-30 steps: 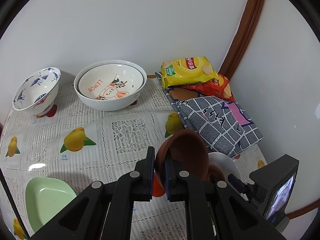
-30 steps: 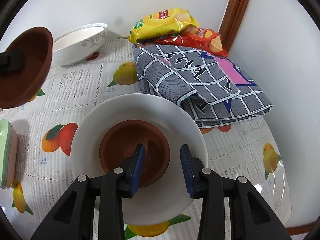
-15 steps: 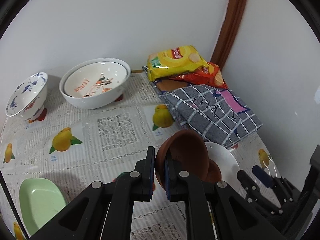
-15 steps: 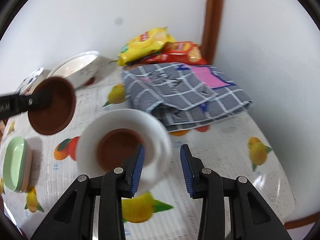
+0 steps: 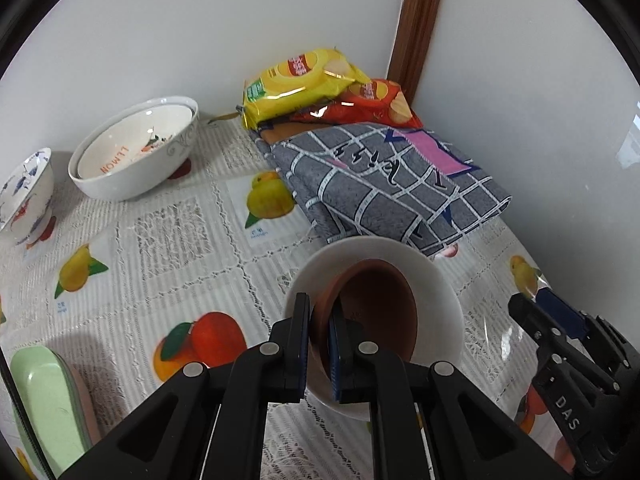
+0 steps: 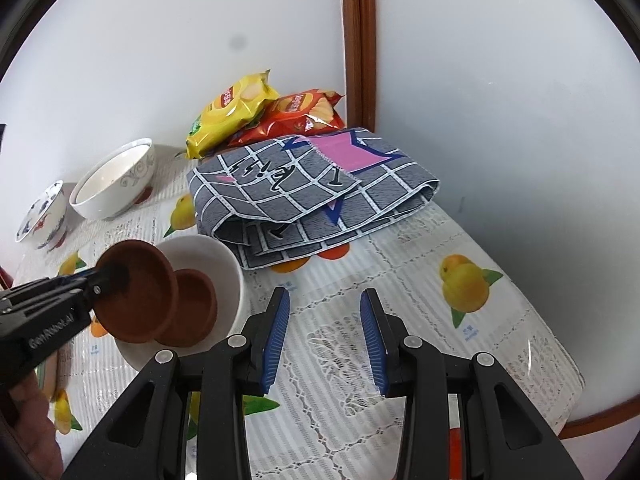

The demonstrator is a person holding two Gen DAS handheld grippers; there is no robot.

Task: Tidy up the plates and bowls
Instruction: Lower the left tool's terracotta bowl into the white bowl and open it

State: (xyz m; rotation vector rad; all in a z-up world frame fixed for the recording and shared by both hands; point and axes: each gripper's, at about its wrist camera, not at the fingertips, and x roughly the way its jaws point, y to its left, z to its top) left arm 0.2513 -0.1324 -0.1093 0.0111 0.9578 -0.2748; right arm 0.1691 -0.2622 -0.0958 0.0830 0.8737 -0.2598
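My left gripper (image 5: 319, 312) is shut on the rim of a brown clay bowl (image 5: 372, 312) and holds it tilted just above a white plate (image 5: 436, 280). In the right wrist view the held bowl (image 6: 140, 292) hangs over a second brown bowl (image 6: 192, 304) that sits in the white plate (image 6: 224, 256). My right gripper (image 6: 324, 336) is open and empty, to the right of the plate; it also shows in the left wrist view (image 5: 540, 312).
A large white "LEMON" bowl (image 5: 132, 152) and a blue-patterned bowl (image 5: 24, 196) stand at the back left. A green dish stack (image 5: 44, 396) lies front left. A folded grey checked cloth (image 5: 384, 184) and chip bags (image 5: 304, 80) fill the back right corner.
My left gripper has carried the brown bowl right, over the white plate. My right gripper has pulled back and to the right, away from the plate.
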